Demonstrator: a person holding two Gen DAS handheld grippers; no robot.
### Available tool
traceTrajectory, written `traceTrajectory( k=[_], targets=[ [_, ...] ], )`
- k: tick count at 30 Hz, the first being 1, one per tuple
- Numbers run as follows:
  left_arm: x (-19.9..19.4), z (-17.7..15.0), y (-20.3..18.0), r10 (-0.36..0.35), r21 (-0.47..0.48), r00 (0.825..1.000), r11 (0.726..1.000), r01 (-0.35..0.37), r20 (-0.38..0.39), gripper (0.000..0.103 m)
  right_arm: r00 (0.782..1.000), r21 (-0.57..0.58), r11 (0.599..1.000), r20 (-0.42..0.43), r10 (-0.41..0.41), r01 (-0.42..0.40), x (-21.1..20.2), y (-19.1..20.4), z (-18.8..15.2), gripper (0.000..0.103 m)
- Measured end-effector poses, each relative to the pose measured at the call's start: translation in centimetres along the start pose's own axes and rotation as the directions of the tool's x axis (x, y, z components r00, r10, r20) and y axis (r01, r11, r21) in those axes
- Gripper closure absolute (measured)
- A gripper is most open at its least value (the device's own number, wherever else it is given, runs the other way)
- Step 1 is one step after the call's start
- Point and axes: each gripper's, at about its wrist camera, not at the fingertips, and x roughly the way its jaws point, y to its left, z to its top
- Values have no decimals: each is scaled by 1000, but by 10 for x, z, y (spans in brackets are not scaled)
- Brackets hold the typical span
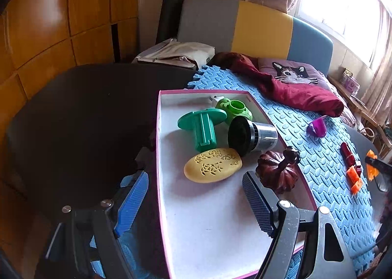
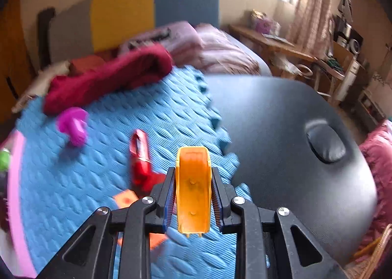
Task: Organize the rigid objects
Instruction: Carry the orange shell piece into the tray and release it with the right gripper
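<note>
Left wrist view: dark tabletop [image 1: 73, 112] carries a blue interlocking foam mat [image 1: 306, 136], and on it a shallow white cardboard box with a pink rim [image 1: 210, 217]. Box holds a teal plastic spool with a flange [image 1: 203, 129], a black and grey cylinder on its side [image 1: 252, 135], a lime green ring-shaped piece [image 1: 236, 108], a yellow oval case with cut-out patterns [image 1: 212, 165] and a dark red-brown carved pumpkin [image 1: 278, 172].

Left tool [image 1: 196, 205] hangs over the box's near end, jaws wide, nothing between them.

Right wrist view, blurred: right tool [image 2: 193, 195] is clamped narrow on an orange translucent plastic clip-like piece [image 2: 193, 185], which seems lifted clear of the mat. Loose on the mat: a purple plastic spool [image 2: 73, 125], a red lipstick-like tube [image 2: 140, 163], a small orange block [image 2: 125, 199].

Step in hand, by my reading: carry the orange piece to the box. Next move calls for swinging it left over the pink rim, lowering into bare floor, then releasing.
</note>
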Motion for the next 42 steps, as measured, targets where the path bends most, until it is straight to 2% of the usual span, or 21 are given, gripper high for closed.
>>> traceTrajectory(
  k=[6, 10, 14, 18, 28, 31, 38, 40, 42],
  targets=[
    [-1, 0, 4, 12, -7, 1000, 1000, -12, 2, 23, 988, -83, 989, 86, 128, -121, -19, 22, 3, 77],
    [-3, 1, 5, 17, -1, 1000, 1000, -17, 7, 23, 978, -121, 975, 74, 195, -185, -21, 33, 1, 77],
    [-4, 2, 8, 16, -7, 1000, 1000, -16, 8, 23, 957, -168, 946, 38, 289, -279, -28, 55, -6, 77],
    [-6, 2, 13, 17, -15, 1000, 1000, -17, 10, 23, 930, -228, 907, 15, 367, -354, -44, 89, -18, 77],
    [-7, 2, 21, 13, -34, 1000, 999, -12, 10, 23, 826, -368, 754, -78, 558, -544, -88, 175, -52, 77],
    [-8, 2, 23, 10, -40, 1000, 999, -9, 11, 23, 811, -399, 720, -120, 573, -567, -91, 193, -63, 77],
    [-5, 0, 33, 12, -64, 1000, 998, -12, 4, 23, 791, -417, 678, -216, 573, -605, -80, 214, -78, 77],
    [-4, -1, 34, 12, -66, 1000, 998, -12, 4, 23, 805, -443, 677, -235, 545, -587, -76, 221, -85, 77],
    [-5, -1, 34, 10, -65, 1000, 998, -10, 5, 23, 808, -457, 668, -273, 522, -587, -69, 227, -91, 77]
  ],
)
